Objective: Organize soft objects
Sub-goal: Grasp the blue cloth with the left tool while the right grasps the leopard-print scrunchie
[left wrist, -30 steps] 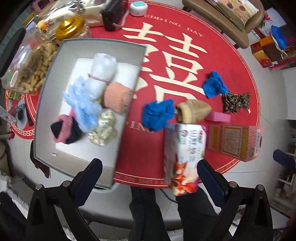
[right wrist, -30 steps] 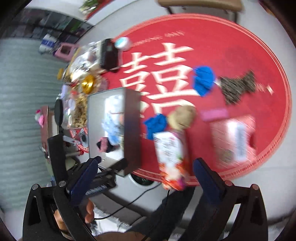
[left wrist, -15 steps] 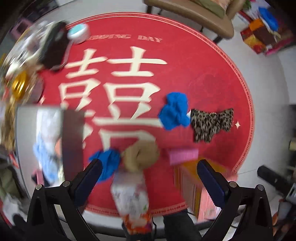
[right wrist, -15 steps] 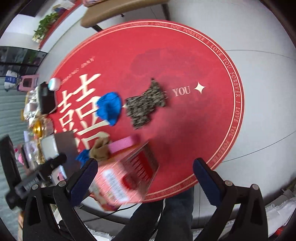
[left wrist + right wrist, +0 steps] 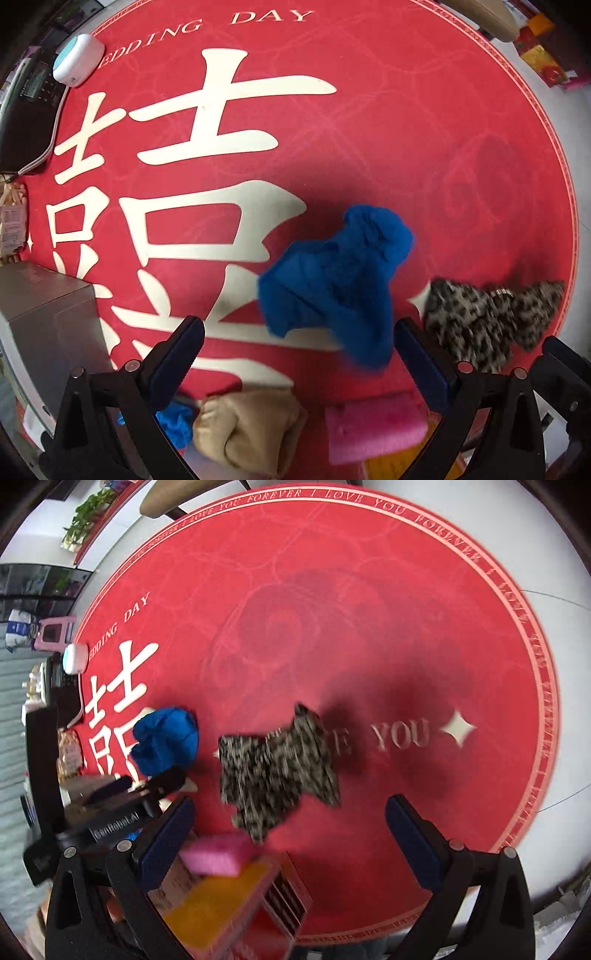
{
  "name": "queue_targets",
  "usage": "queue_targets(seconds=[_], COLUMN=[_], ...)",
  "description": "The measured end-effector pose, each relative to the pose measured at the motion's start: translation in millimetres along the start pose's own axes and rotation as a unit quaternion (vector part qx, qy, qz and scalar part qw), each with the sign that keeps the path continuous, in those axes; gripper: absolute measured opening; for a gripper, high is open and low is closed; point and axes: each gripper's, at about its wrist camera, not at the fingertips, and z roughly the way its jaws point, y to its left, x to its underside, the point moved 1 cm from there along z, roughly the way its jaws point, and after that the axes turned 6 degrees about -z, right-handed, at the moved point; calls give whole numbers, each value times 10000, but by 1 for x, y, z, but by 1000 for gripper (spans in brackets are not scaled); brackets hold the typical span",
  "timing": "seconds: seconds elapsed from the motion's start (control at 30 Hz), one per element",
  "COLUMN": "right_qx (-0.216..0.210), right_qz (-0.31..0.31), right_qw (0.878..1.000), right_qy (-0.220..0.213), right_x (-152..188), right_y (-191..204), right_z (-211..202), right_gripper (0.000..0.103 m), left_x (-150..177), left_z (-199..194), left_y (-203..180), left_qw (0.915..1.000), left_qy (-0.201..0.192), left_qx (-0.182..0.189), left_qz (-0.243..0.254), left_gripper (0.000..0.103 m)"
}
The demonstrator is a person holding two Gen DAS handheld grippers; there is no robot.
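Hovering left gripper (image 5: 299,339), jaws wide and empty, over blue cloth (image 5: 336,280) mid red mat (image 5: 369,129); leopard cloth (image 5: 484,317) near mat's right edge. Right view: right gripper (image 5: 291,823) wide, empty, above leopard cloth (image 5: 277,768); white tabletop (image 5: 565,701) rims mat.

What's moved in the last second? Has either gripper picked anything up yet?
Both grippers swung away from the grey box and came down toward the mat. The left gripper now frames the blue cloth; the right gripper faces the leopard-print cloth. Neither has taken hold of anything; both remain open and empty. The blue, leopard-print, tan and pink pieces lie where they were.
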Motion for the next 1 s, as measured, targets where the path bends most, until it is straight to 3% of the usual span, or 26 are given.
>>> queue_targets(seconds=[0.27, 0.3, 0.33, 0.37, 0.47, 0.5, 0.53, 0.63, 0.8, 0.87, 0.93, 0.97, 1.0], right_qx=[54, 27, 14, 23, 194, 266, 233, 90, -130, -179, -222, -244, -265], right_qz=[-264, -271, -286, -295, -527, -610, -683, -612, -484, -452, -442, -435, -431], right_qw=[9994, 9994, 9992, 9991, 9980, 9974, 9970, 9978, 9986, 9986, 9987, 9987, 9987], right_qy=[219, 231, 272, 316, 297, 272, 275, 227, 188, 186, 147, 123, 95], right_x=[-11, -11, -11, -11, -11, -10, -10, -8, 1, 4, 8, 9, 10], right_y=[9, 9, 10, 11, 19, 22, 25, 22, 8, 4, 2, 2, 1], right_z=[36, 39, 42, 45, 47, 47, 48, 42, 26, 21, 15, 12, 9], right_gripper=[97, 93, 80, 75, 68, 59, 35, 25, 25, 25, 25, 25, 25], left_x=[-10, -11, -13, -14, -18, -19, -22, -24, -40, -45, -50, -51, -53], left_z=[18, 19, 20, 19, 13, 9, 7, -2, -2, 4, 10, 7, 5], left_y=[0, 1, 2, 3, 4, 5, 4, 2, 3, 2, 5, 7, 8], left_qw=[9995, 9993, 9991, 9989, 9985, 9981, 9977, 9967, 9964, 9967, 9973, 9977, 9978], left_qy=[-134, -151, -177, -226, -389, -470, -538, -719, -770, -712, -643, -656, -638], left_qx=[-287, -355, -381, -399, -382, -382, -393, -376, -365, -388, -331, -132, 16], left_qz=[-1, -14, -22, -34, -95, -100, -84, -20, -24, -59, -86, -140, -167], left_gripper=[103, 103, 103, 103, 103, 103, 103, 103, 103, 90, 65, 57, 33])
